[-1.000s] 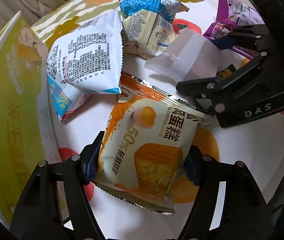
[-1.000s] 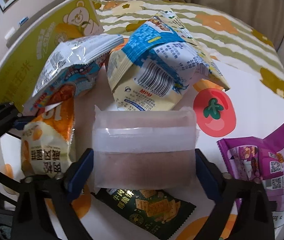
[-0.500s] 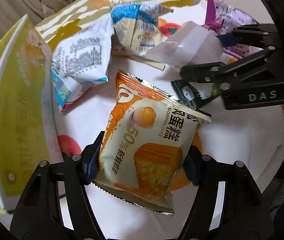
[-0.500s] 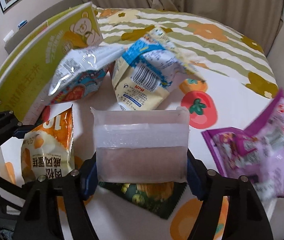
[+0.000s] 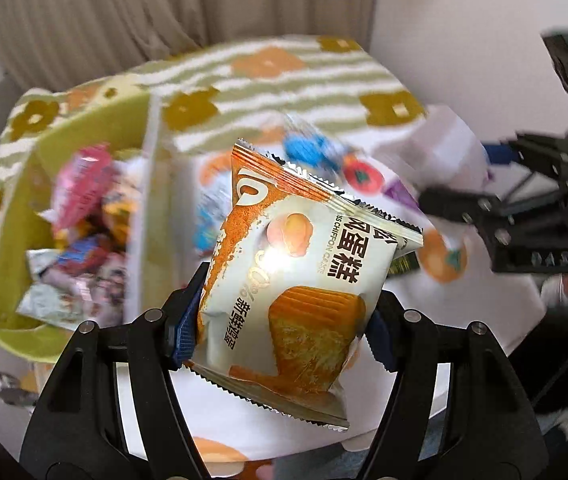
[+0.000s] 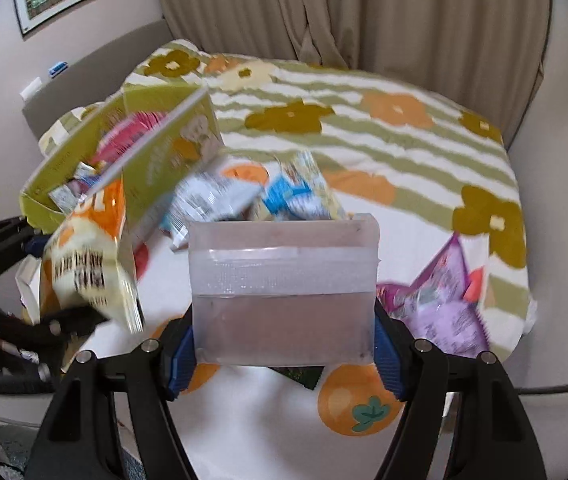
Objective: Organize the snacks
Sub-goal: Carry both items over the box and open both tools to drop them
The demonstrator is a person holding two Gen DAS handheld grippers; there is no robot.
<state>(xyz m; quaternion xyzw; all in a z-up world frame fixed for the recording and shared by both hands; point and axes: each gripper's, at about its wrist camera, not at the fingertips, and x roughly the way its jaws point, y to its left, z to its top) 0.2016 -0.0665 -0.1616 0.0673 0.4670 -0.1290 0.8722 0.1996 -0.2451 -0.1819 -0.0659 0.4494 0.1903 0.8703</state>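
Note:
My left gripper (image 5: pixel 284 328) is shut on an orange and white chiffon cake packet (image 5: pixel 296 276) and holds it in the air above the table. The packet also shows in the right wrist view (image 6: pixel 91 256). My right gripper (image 6: pixel 284 340) is shut on a translucent white pouch (image 6: pixel 284 288), also lifted; it shows in the left wrist view (image 5: pixel 444 156). A green cardboard box (image 5: pixel 11 216) with several snack packets inside stands at the left, and shows in the right wrist view (image 6: pixel 155 152).
Blue and white snack bags (image 6: pixel 243 196) lie beside the box. A purple bag (image 6: pixel 444 300) lies at the right. A dark green cracker packet (image 6: pixel 300 376) lies under the pouch. The tablecloth (image 6: pixel 364 128) has fruit and flower prints. Curtains hang behind.
Both grippers have risen well above the table with their packets. The box's open top with snacks inside has come into view.

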